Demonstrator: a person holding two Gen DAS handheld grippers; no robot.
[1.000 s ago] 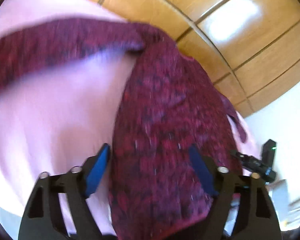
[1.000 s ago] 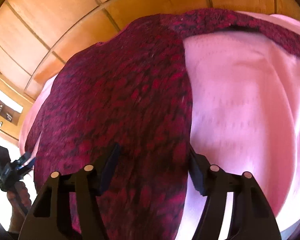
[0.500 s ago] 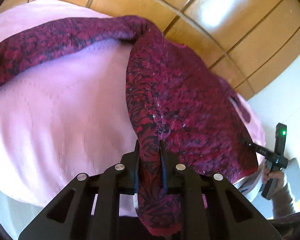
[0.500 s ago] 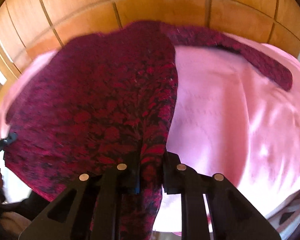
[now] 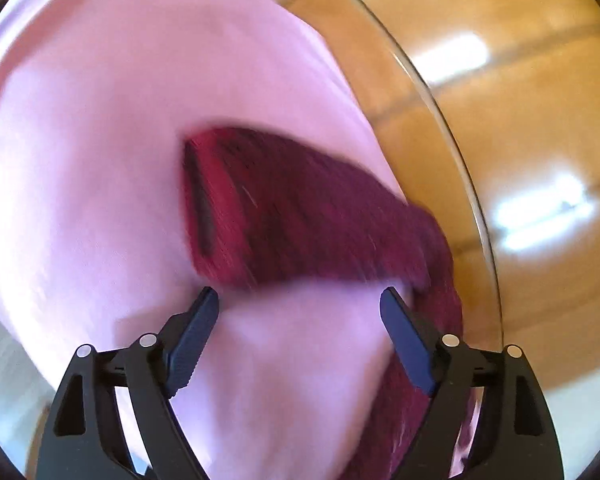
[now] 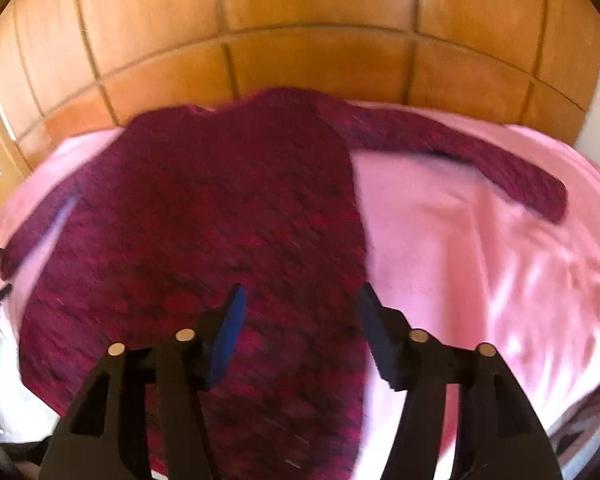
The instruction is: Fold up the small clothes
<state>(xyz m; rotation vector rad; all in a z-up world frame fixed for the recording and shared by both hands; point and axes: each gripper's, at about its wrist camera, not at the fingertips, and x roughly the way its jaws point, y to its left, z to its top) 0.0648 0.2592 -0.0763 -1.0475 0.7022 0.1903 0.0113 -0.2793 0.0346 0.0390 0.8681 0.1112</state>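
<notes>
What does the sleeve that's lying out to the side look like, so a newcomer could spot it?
Start at the pink bedspread in front of the wooden panels. A dark red knit sweater lies on it, and from its top right shoulder the sleeve runs out to the right. It is the only long narrow red strip, lying alone on pink, apart from the broad body.

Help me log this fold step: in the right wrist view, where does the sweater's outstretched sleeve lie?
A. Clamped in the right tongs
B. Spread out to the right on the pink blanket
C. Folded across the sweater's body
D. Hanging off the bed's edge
B: the sleeve stretches right from the sweater across the pink blanket, and the right tongs are open and hold nothing.
</notes>
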